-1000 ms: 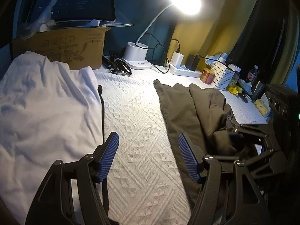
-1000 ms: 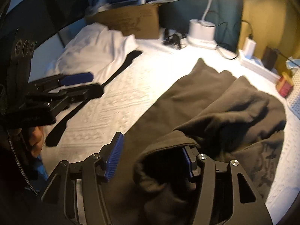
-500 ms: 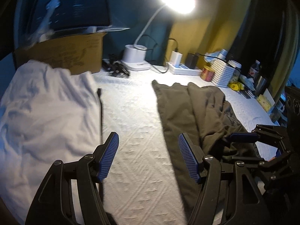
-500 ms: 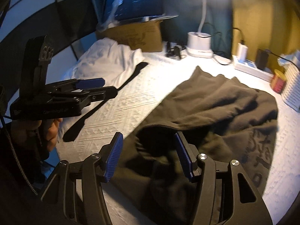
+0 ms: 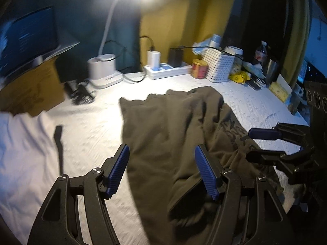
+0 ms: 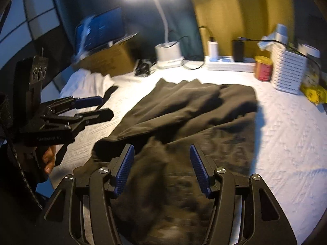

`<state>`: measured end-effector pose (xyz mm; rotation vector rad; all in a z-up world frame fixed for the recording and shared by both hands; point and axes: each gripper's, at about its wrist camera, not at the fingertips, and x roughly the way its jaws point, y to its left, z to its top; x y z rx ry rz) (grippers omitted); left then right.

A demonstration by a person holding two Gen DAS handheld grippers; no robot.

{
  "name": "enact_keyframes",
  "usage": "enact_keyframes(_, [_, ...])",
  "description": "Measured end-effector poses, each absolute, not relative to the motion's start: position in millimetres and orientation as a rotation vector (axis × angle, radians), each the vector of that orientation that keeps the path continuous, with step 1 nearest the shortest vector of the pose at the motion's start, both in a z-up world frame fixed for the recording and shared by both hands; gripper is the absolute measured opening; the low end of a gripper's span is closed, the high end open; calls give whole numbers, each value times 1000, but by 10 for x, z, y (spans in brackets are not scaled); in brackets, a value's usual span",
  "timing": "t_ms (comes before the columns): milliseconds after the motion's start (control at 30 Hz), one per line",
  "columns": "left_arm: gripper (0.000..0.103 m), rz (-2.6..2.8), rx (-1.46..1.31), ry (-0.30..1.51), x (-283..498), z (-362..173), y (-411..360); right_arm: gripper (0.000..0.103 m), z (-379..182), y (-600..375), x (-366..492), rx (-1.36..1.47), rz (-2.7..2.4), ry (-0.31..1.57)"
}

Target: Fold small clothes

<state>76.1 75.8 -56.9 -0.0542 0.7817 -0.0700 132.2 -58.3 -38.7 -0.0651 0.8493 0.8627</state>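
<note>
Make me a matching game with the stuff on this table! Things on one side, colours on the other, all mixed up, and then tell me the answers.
Things
1. crumpled garment in the middle
2. round tin by the power strip
3. slatted basket
4. box at the back left

Colours
A. white
B. brown cardboard
C. dark olive
D. red with a yellow lid

Right pairs: 1-C, 2-D, 3-A, 4-B.

Bonus: the left gripper and the right gripper both have blue finger pads, and both are open.
</note>
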Motion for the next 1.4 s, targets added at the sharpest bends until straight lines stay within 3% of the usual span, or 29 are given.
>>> enact_keyframes(933, [66, -181, 340, 965, 2008, -1070, 106, 60, -766, -1241, 2308, 16, 674, 899])
enact_keyframes(967, [63, -178, 331, 955, 2006, -1066, 143, 60, -770, -1225, 2335, 13, 674, 900])
enact_keyframes(1000, [45, -178, 316, 946, 2006, -1055, 191, 60, -774, -1211, 2358, 10, 674, 901])
enact_keyframes(1067, [35, -162, 273, 945, 2010, -1047, 335, 60, -787, -1173, 2409, 2, 674, 904])
enact_keyframes(1400, [34, -20, 91, 808, 1951, -1028, 1058, 60, -791, -972, 2704, -31, 660, 904])
